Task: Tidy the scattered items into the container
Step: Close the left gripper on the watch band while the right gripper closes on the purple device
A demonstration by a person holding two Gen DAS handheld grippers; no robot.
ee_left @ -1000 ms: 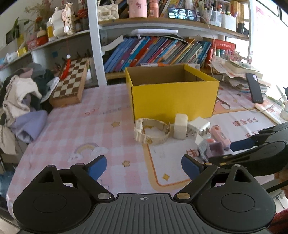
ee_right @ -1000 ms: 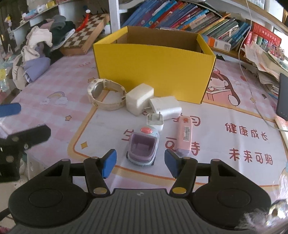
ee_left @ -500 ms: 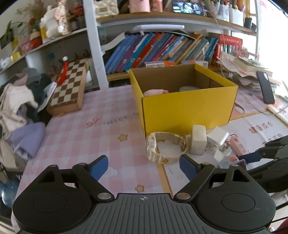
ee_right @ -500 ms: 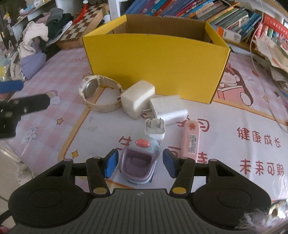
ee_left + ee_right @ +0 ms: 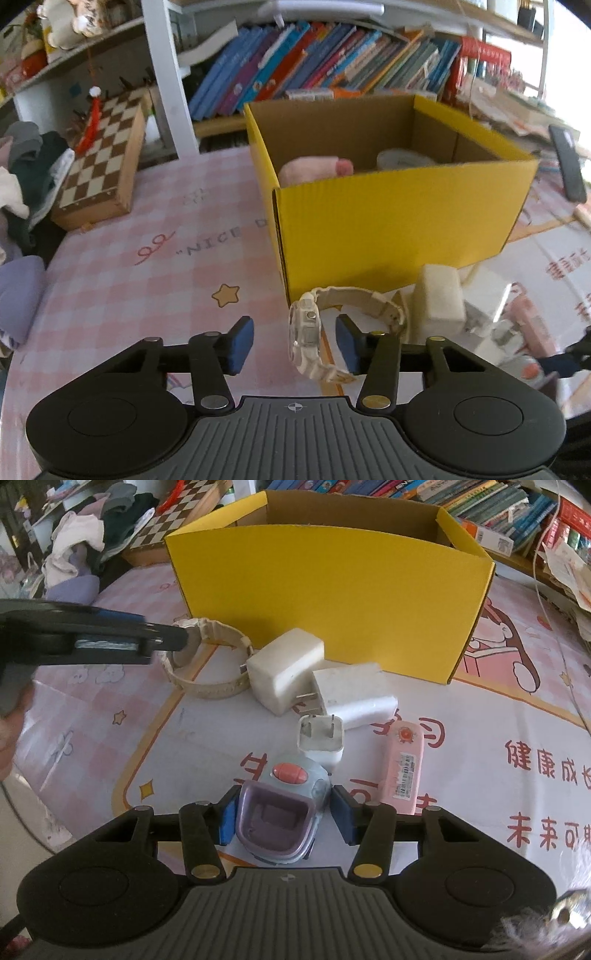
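Both claws released & lined up to grab: left gripper (image 5: 294,346) brackets the watch (image 5: 308,330), right gripper (image 5: 283,819) straddles the purple gadget (image 5: 282,812), both w/ yellow box (image 5: 328,602) just ahead for the drop.

Left gripper (image 5: 294,345): held low and level, blue pads wide apart.
Right gripper (image 5: 283,815): held low, blue pads parted, tips forward.

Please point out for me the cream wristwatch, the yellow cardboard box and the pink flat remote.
cream wristwatch (image 5: 308,326): left wrist view, on its case.
yellow cardboard box (image 5: 332,602): right wrist view, front wall.
pink flat remote (image 5: 404,766): right wrist view, on its label.
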